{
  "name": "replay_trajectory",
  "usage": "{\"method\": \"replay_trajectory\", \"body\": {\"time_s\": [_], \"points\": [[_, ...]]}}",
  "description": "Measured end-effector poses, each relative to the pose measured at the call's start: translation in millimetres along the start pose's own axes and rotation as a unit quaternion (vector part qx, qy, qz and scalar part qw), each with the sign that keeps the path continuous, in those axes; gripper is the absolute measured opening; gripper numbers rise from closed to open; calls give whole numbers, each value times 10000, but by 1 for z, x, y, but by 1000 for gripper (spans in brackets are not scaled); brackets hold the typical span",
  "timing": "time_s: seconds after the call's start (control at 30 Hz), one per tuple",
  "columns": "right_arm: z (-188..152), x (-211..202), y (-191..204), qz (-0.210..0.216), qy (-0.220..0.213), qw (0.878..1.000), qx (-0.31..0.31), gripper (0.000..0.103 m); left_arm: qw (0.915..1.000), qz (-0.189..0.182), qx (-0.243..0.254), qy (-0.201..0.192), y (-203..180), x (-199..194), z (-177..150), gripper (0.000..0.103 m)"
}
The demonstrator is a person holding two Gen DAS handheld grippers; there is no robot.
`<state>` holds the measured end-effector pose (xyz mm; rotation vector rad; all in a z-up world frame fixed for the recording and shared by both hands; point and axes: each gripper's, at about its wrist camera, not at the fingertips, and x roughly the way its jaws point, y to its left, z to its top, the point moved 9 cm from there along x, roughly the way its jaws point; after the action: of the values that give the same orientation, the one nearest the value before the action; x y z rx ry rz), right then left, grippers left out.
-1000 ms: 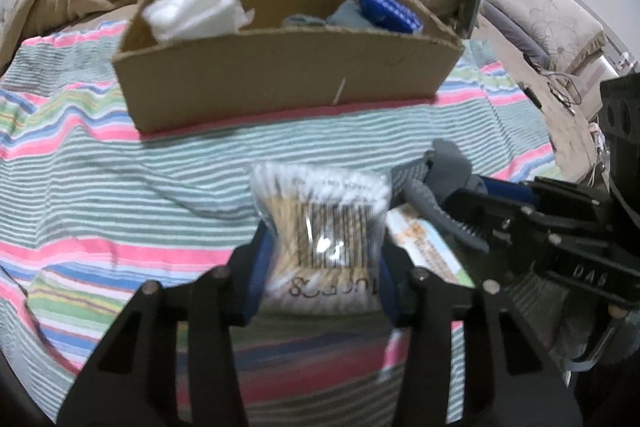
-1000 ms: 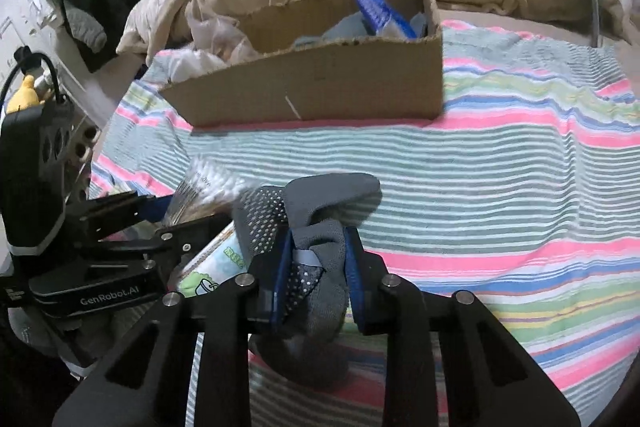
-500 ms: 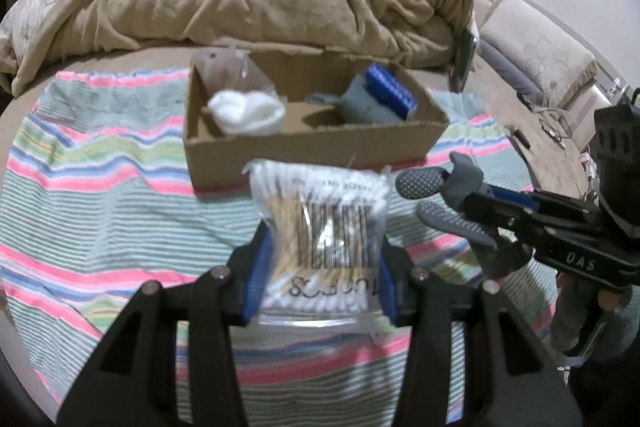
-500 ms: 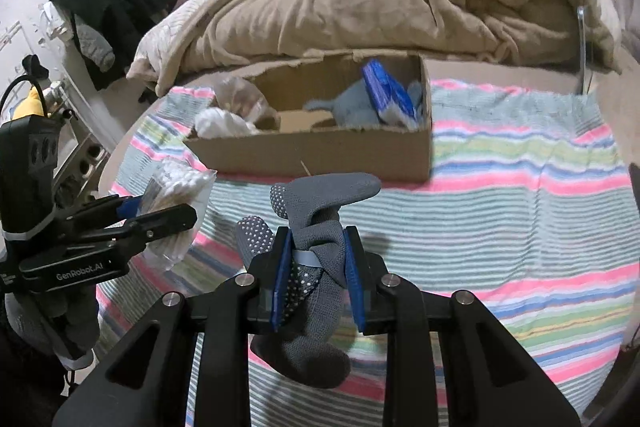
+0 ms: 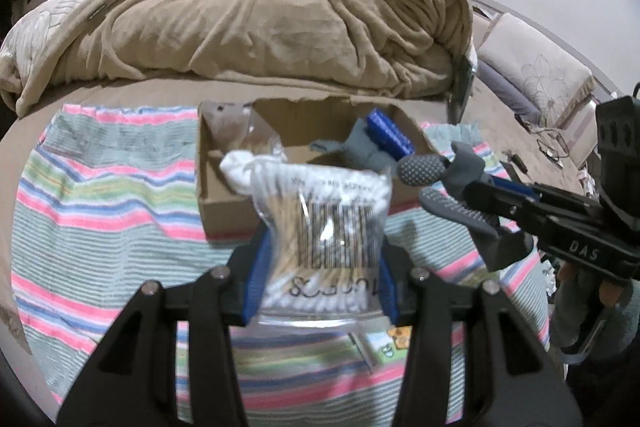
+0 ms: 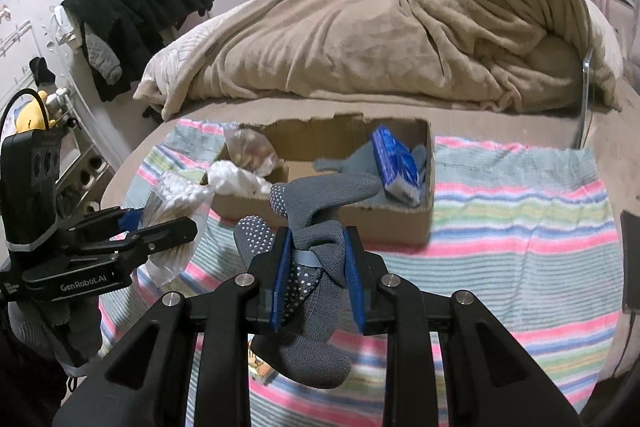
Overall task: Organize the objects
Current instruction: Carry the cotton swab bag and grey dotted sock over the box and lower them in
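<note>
Step in hand: carry to the box [image 6: 332, 223] (both loads lifted above the striped cloth [image 6: 520, 227]). The left gripper [image 5: 320, 267] pinches a swab bag [image 5: 324, 223]; the right gripper [image 6: 318, 269] pinches a grey sock [image 6: 316, 227]. The box lies beyond, holding another sock [image 6: 348, 161] and a blue pack [image 6: 394, 163]. Next move, as judged: advance each load over the near wall, then spread the fingers.

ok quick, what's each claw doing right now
Left claw: closed on the bag of cotton swabs.
Right claw: closed on the grey grip socks.
</note>
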<state>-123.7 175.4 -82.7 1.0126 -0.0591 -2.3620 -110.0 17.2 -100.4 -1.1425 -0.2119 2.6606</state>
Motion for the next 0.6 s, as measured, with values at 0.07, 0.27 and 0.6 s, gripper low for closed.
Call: {"method": "replay_trajectory", "body": {"time_s": [0.07,0.27,0.6], "points": [[6,1,0,-3,-33,10000,-25,27,10000,-7,1,-39,-1,0,5,47],[24,3,0,7,-154,9998,-85,27,9999,12,-16,-110,0,6,20,47],[45,13,-10,11,-287,9996,-29,27,9999,-28,-24,-94,-5,28,37,47]]}}
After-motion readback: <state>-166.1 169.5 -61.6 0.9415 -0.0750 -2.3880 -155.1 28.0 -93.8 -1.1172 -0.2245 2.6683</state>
